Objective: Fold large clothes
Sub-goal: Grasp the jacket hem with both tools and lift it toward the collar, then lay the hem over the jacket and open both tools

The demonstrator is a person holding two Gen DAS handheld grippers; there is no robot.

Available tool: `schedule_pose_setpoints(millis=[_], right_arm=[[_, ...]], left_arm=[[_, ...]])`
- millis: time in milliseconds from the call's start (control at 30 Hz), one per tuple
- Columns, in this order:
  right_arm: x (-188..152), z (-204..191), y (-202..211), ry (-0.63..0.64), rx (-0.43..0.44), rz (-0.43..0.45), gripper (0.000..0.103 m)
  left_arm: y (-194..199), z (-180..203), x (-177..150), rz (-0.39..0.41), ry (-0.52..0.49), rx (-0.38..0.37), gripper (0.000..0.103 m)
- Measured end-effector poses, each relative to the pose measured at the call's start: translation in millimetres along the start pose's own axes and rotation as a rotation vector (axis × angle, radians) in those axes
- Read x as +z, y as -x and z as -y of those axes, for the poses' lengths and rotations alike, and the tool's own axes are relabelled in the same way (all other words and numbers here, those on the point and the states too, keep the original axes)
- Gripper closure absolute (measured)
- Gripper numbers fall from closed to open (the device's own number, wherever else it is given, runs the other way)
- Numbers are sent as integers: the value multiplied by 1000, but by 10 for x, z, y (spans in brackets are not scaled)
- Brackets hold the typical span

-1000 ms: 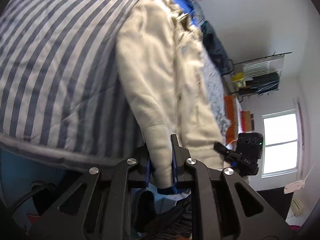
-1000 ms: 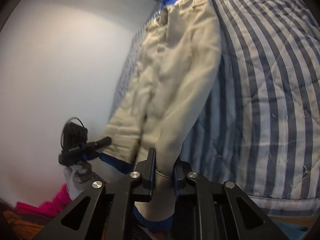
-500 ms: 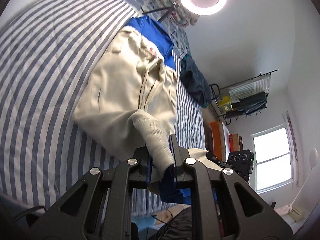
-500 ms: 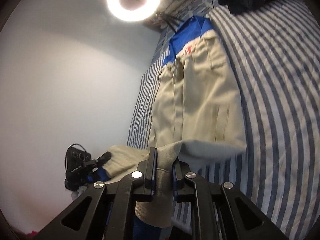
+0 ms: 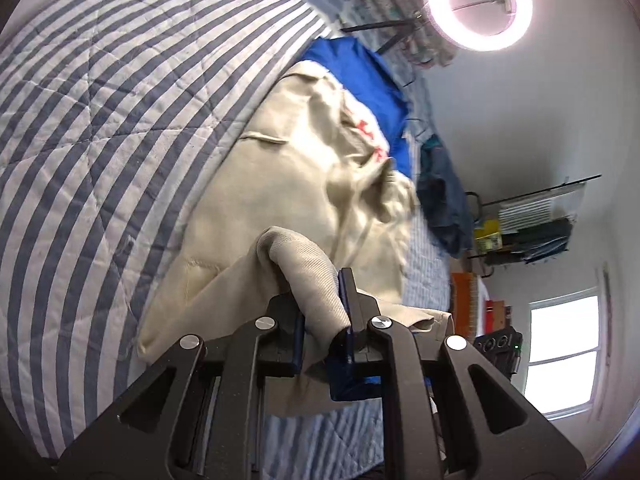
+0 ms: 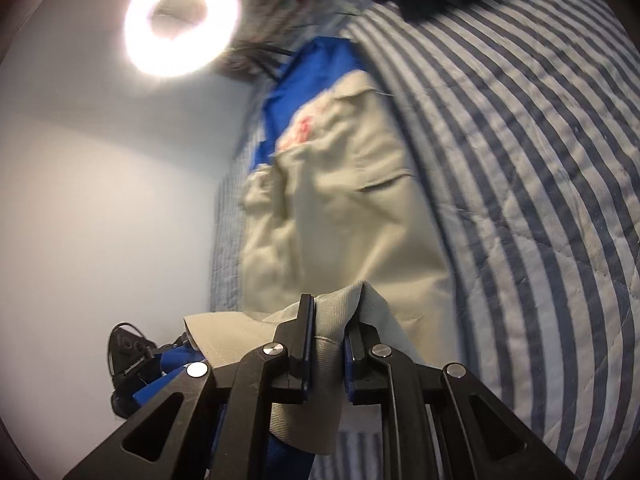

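Your left gripper (image 5: pixel 323 312) angles down over the striped quilt (image 5: pixel 100 128), pads pinching a ribbed cuff of the beige jacket (image 5: pixel 280 184). Your right gripper (image 6: pixel 326 336) tilts likewise, clamped on the other cuff. The jacket lies lengthwise, blue collar end far, hem near.

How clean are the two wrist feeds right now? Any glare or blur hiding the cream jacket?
Left wrist view: the ring light glares at the top right and the window is blown out, but the cream-and-blue jacket stays sharp. Right wrist view: the ring light flares at the top left, and the jacket and striped quilt are motion-blurred. Fisheye curvature bends both.
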State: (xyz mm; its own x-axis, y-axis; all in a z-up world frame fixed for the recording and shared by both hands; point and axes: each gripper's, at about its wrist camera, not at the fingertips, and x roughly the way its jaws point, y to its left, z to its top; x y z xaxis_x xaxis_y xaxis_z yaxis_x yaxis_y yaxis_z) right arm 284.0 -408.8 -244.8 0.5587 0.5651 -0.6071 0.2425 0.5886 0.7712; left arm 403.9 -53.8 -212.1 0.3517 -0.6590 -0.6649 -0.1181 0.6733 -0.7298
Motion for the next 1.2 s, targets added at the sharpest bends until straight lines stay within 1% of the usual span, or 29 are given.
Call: schedule_pose_setpoints(millis=[133, 233, 267, 300, 333, 367, 400, 433, 467, 500, 533, 567, 600, 667, 733, 800, 833, 867, 900, 933, 967, 1000, 1067, 1133, 1167, 1200], right_arm=[[46, 207, -138, -56, -25, -19, 93], [33, 286, -163, -70, -36, -21, 92], [34, 298, -161, -74, -30, -21, 90], [43, 299, -169, -77, -25, -24, 87], [58, 294, -160, -78, -18, -31, 86], [68, 280, -135, -73, -9, -31, 81], [72, 252, -102, -62, -3, -27, 69], [83, 217, -78, -52, -2, -20, 61], [93, 181, -19, -37, 3, -7, 46], [123, 140, 30, -27, 14, 12, 38], [132, 117, 91, -18, 24, 24, 37], [146, 90, 175, -6, 43, 35, 36], [158, 60, 276, 7, 66, 44, 36], [154, -28, 431, 59, 82, 58, 36], [116, -151, 551, 150, 62, 65, 40], [33, -329, 591, 267, 34, 54, 48], [-23, -423, 571, 308, 19, 46, 52], [-89, -524, 531, 376, 0, 32, 60], [-154, -593, 481, 418, -8, 23, 63], [-217, -687, 395, 476, -23, 8, 63], [-272, -769, 296, 521, -38, -4, 65], [-317, -825, 200, 554, -47, -14, 66], [-396, -957, -1, 617, -52, -35, 66], [-465, -1081, -201, 683, -72, -49, 66], [-494, -1125, -285, 721, -87, -50, 67], [-496, -1171, -417, 760, -124, -49, 67]], left_arm=[[-221, -51, 61, -18, -4, 42, 90], [-300, -92, 96, -27, 14, 41, 89], [-302, -91, 104, -29, 16, 42, 89], [-317, -89, 117, -36, 14, 47, 87], [-324, -81, 131, -45, 10, 50, 81], [-317, -69, 141, -51, 7, 45, 78], [-312, -52, 154, -57, 2, 36, 70], [-292, -33, 160, -56, 0, 29, 61], [-255, -5, 174, -49, -4, 16, 56], [-219, 13, 187, -41, -4, 9, 46], [-172, 30, 202, -34, -2, -2, 40], [-106, 51, 233, -26, 0, -21, 39], [-53, 70, 254, -20, -4, -34, 39], [100, 129, 271, 11, -43, -51, 39], [255, 211, 221, 48, -130, -22, 39], [357, 253, 115, 71, -215, 29, 39], [377, 252, 78, 75, -234, 39, 43], [364, 256, 13, 69, -267, 52, 47], [329, 272, -33, 57, -296, 66, 56], [279, 306, -91, 47, -338, 87, 61], [242, 341, -139, 50, -372, 107, 61], [185, 401, -203, 57, -426, 128, 61], [72, 473, -268, 54, -490, 155, 61], [-65, 518, -254, 45, -515, 174, 61], [-166, 529, -218, 49, -522, 199, 61], [-247, 531, -183, 55, -528, 227, 61]])
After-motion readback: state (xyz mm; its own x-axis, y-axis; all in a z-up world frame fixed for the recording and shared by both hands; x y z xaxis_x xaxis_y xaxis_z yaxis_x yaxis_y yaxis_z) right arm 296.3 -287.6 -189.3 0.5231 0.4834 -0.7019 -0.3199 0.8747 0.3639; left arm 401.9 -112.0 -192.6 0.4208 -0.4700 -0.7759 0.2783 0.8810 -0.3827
